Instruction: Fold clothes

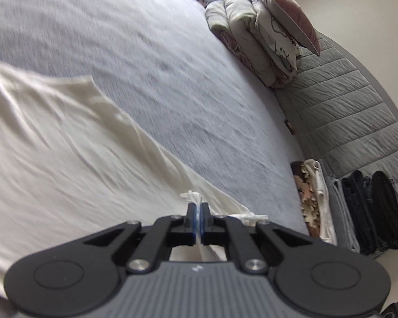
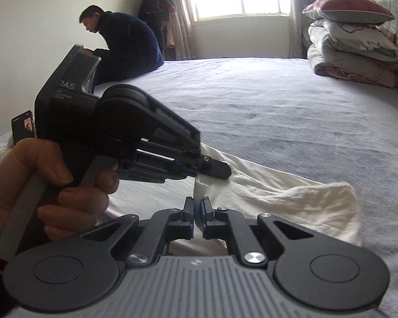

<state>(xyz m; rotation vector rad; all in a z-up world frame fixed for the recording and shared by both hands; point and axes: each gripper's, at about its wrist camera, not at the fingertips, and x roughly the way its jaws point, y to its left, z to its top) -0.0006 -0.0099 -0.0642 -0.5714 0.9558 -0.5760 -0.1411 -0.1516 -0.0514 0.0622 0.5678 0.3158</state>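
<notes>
The cream garment point(image 1: 55, 148) lies spread on the bed point(image 1: 151, 61), reaching from the 9 o'clock side down to 6 o'clock in the left wrist view. The left tongs point(image 1: 198, 213) are clenched on a bunched edge of it. In the right wrist view the right tongs point(image 2: 198, 212) are clenched on a fold of the same cloth at 6 o'clock. A hand point(image 2: 42, 185) grips the left tool at 9 o'clock. Folded clothes point(image 1: 358, 209) are stacked at 4 o'clock.
</notes>
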